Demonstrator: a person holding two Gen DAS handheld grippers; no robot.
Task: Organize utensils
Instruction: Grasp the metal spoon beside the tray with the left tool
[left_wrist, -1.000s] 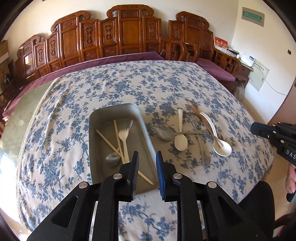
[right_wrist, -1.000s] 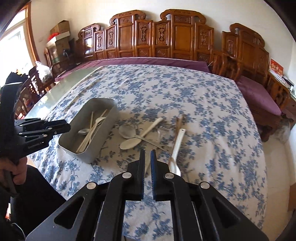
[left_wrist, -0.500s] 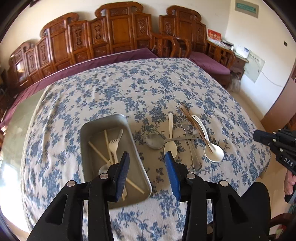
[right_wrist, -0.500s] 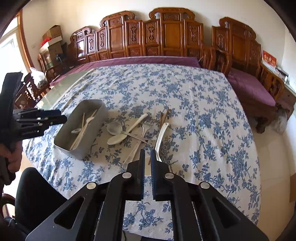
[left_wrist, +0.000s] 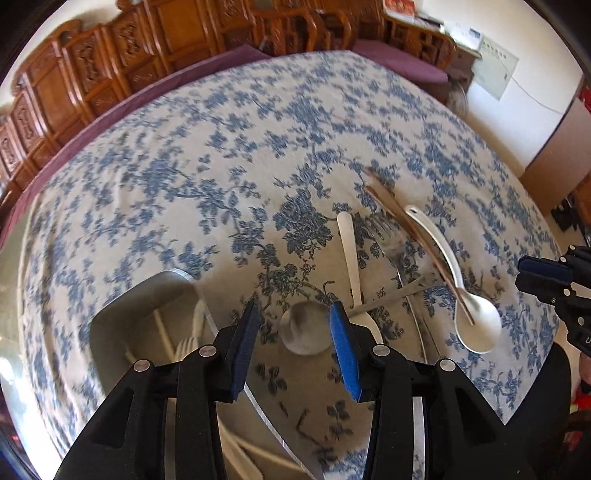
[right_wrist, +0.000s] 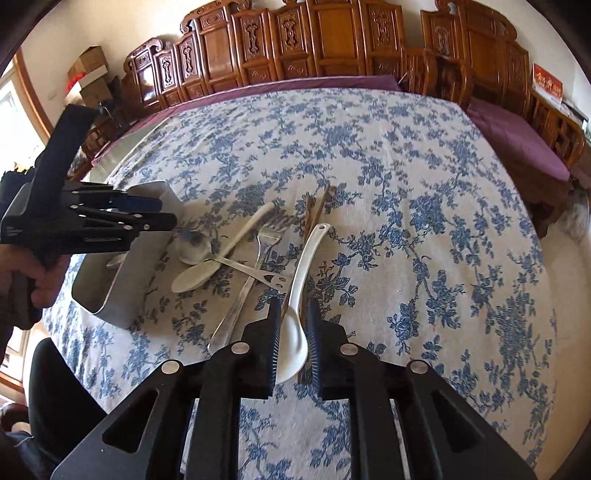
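Left gripper (left_wrist: 293, 325) parted around metal spoon (left_wrist: 304, 330) bowl at lower centre, right gripper (right_wrist: 293, 325) narrowly opening, white spoon (right_wrist: 295, 332) between its jaws

Beyond your table stands a row of carved reddish-brown wooden chairs (right_wrist: 332, 40) against a pale cream wall (right_wrist: 110, 29). A purple cushioned bench seat (right_wrist: 517, 140) lines the right side. Stacked cardboard boxes (right_wrist: 86, 77) sit left, beside a bright window (right_wrist: 11, 110).

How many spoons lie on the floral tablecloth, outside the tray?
3: grey metal spoon beside the steel tray, cream plastic spoon crossing its handle, white ceramic spoon alongside brown chopsticks.
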